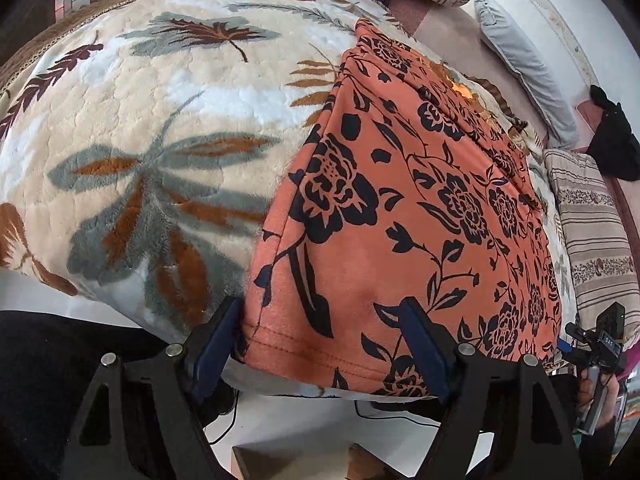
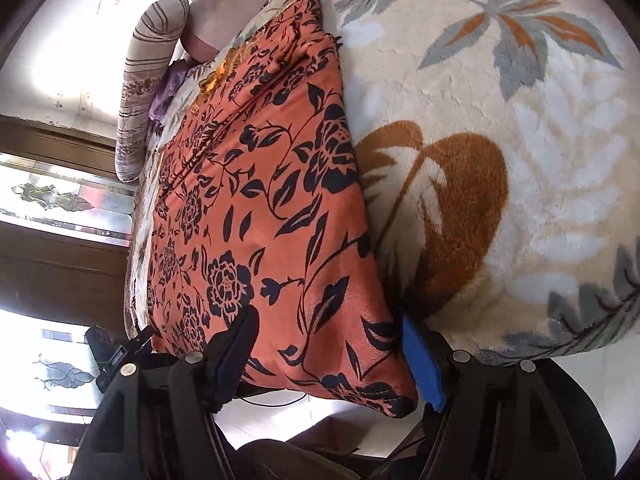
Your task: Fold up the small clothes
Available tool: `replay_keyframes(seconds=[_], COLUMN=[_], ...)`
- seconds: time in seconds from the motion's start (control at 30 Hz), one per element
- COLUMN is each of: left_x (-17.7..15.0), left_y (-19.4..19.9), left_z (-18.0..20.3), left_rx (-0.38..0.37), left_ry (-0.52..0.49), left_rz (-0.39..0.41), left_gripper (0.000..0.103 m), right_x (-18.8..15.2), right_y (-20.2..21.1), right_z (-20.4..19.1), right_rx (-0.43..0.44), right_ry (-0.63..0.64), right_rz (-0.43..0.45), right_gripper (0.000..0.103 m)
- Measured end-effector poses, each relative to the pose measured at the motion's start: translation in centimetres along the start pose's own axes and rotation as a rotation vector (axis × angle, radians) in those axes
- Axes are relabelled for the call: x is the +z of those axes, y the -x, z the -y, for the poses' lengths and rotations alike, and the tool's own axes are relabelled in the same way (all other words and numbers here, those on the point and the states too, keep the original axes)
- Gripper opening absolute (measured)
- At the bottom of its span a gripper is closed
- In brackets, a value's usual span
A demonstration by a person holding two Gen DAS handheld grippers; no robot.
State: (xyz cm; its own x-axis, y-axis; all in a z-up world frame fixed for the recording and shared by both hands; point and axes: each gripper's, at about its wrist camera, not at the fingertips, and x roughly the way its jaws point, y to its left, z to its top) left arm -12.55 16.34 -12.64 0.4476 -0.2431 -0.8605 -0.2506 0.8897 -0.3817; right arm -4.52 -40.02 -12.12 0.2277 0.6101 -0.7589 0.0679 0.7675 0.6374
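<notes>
An orange garment with a black flower print (image 1: pixel 420 208) lies spread flat on a cream leaf-patterned blanket (image 1: pixel 168 128). Its stitched hem hangs at the bed's near edge. My left gripper (image 1: pixel 320 344) is open, its two blue pads on either side of the garment's near left corner. In the right wrist view the same garment (image 2: pixel 256 208) runs away from me. My right gripper (image 2: pixel 332 356) is open with its jaws on either side of the near right corner. Neither gripper pinches the cloth.
The blanket (image 2: pixel 520 140) covers the bed. Striped pillows (image 1: pixel 592 240) and a grey pillow (image 1: pixel 524 64) lie along the far side. A striped bolster (image 2: pixel 148 80) and purple cloth (image 2: pixel 168 88) sit near the wall. White floor and a cable (image 1: pixel 224 428) lie below the bed edge.
</notes>
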Motion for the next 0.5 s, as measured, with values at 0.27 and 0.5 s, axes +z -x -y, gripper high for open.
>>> replay_keyframes(seconds=[0.27,0.5], left_x=[0.3,0.4], left_y=[0.1,-0.7], left_z=[0.5,1.4], left_rx=[0.013,0.157], left_ry=[-0.017,-0.083], left_rz=[0.030,0.011], left_gripper=[0.080,0.043], right_x=[-0.4,-0.9], right_y=[0.4,-0.4], right_z=[0.2,-0.5], right_rx=[-0.046,-0.070], right_ry=[0.022,0.056], right_rz=[0.002,-0.057], right_gripper=[0.073,0.031])
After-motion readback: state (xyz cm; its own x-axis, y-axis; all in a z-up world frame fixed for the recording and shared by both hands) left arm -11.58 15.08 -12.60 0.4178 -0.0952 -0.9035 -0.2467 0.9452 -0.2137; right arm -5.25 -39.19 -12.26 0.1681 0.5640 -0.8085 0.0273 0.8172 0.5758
